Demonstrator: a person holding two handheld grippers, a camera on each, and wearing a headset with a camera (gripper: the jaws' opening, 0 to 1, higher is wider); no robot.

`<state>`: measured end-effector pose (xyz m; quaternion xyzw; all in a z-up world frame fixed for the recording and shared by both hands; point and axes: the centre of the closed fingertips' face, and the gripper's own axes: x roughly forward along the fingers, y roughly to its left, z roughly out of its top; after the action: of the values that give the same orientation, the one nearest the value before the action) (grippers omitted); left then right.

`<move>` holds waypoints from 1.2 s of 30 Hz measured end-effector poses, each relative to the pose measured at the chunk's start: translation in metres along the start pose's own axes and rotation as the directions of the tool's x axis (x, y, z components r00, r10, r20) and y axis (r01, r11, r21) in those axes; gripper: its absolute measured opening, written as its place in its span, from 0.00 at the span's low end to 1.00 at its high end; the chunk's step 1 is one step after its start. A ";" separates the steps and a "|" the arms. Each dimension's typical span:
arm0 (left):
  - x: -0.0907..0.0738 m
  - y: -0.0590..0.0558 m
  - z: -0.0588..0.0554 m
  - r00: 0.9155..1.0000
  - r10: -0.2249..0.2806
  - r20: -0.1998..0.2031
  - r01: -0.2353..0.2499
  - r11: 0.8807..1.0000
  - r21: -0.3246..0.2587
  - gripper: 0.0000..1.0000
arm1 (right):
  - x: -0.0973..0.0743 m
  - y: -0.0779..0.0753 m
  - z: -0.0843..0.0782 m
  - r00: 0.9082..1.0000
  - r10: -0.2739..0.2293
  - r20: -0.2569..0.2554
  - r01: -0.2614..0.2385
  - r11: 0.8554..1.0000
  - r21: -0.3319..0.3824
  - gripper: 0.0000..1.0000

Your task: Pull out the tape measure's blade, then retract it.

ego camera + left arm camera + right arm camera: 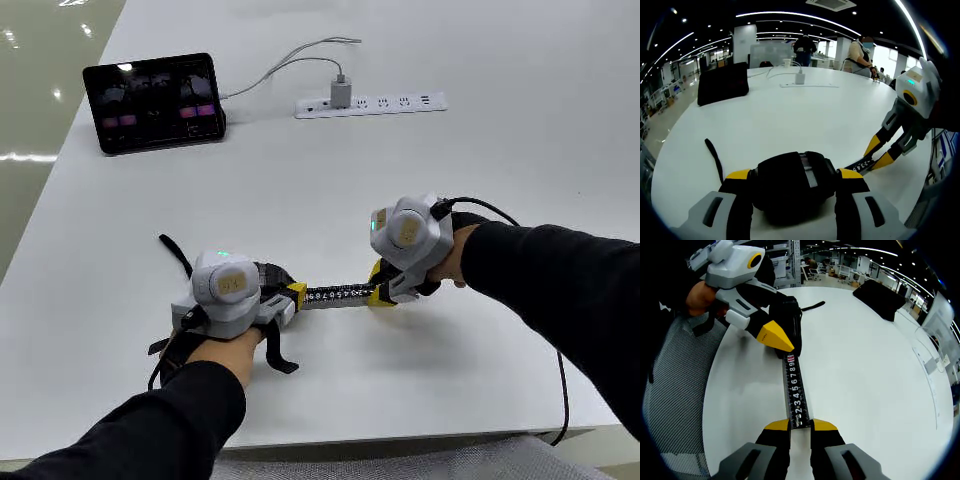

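Note:
A black tape measure case (792, 186) sits on the white table, and my left gripper (795, 175) is shut on it from both sides. The same case (272, 280) lies by the left gripper (290, 297) in the head view, with a black strap (175, 252) trailing behind. A short length of black blade (795, 396) with white numbers runs out from the case (790, 325). My right gripper (800, 425) is shut on the blade's tip. In the head view the blade (338, 294) spans the gap between the left gripper and my right gripper (380, 295).
A black tablet (153, 101) stands at the table's back left. A white power strip (370, 103) with a charger and cable lies at the back centre. The table's near edge (400, 435) is just in front of my arms. People stand far behind the table (860, 55).

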<state>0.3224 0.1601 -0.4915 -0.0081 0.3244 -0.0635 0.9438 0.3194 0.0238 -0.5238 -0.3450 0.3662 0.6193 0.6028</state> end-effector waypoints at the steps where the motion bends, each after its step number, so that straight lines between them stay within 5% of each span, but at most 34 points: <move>1: 0.000 0.000 0.000 1.000 0.000 0.000 0.000 1.000 0.001 0.62 | 0.000 0.000 0.001 1.000 0.000 0.001 0.000 1.000 0.000 0.12; 36: 0.000 0.000 0.000 1.000 -0.004 0.000 0.004 1.000 -0.007 0.62 | 0.012 0.005 0.019 0.998 -0.001 0.064 0.000 1.000 0.006 0.12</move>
<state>0.3225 0.1600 -0.4920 -0.0119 0.3247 -0.0644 0.9436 0.3140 0.0463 -0.5242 -0.3233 0.3486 0.6287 0.6154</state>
